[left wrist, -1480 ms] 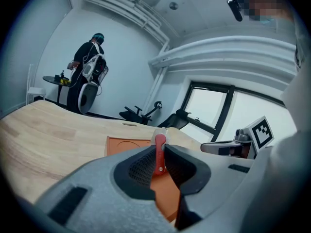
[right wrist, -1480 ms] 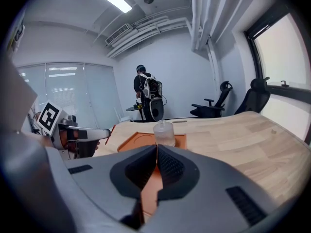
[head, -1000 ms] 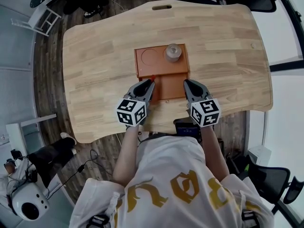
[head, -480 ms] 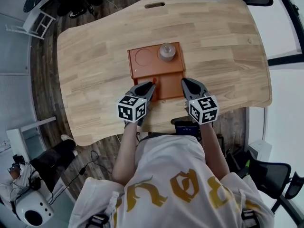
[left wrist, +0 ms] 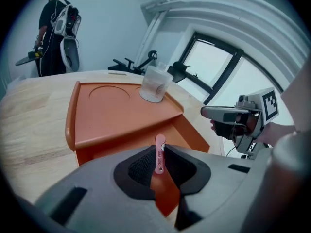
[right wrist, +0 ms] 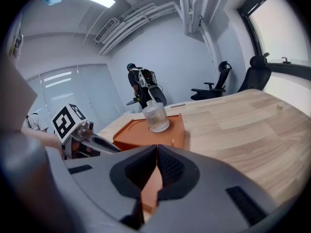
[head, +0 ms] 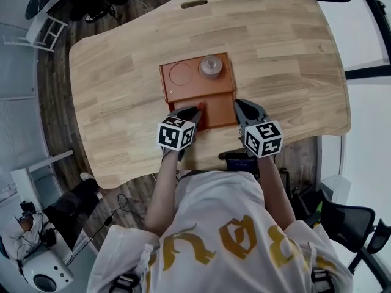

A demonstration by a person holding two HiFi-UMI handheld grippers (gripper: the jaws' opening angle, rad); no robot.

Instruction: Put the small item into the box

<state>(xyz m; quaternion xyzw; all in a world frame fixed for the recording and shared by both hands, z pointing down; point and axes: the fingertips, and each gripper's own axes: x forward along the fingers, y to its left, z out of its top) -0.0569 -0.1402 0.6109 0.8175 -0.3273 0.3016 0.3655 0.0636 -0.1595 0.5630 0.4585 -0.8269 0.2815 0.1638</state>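
An orange box (head: 197, 90) lies on the wooden table (head: 122, 84), with a raised tray part at the far end and a lower open part (head: 217, 112) nearest me. A small pink stick-like item (left wrist: 159, 153) is pinched upright in my left gripper (left wrist: 159, 165), which is shut on it just at the near left edge of the box (left wrist: 116, 125). My left gripper (head: 197, 110) shows a red tip in the head view. My right gripper (head: 239, 107) is shut with nothing in it, at the box's near right corner (right wrist: 165, 135).
A clear round jar (head: 211, 66) stands on the raised tray, beside a round recess (head: 181, 73). The same jar (left wrist: 156, 83) shows in the left gripper view and the jar (right wrist: 155, 116) in the right one. Office chairs (right wrist: 240, 79) and a person (left wrist: 57, 30) stand beyond the table.
The whole view has shifted a little; both grippers stay at the near edge of the box, the left one still shut on the pink item.
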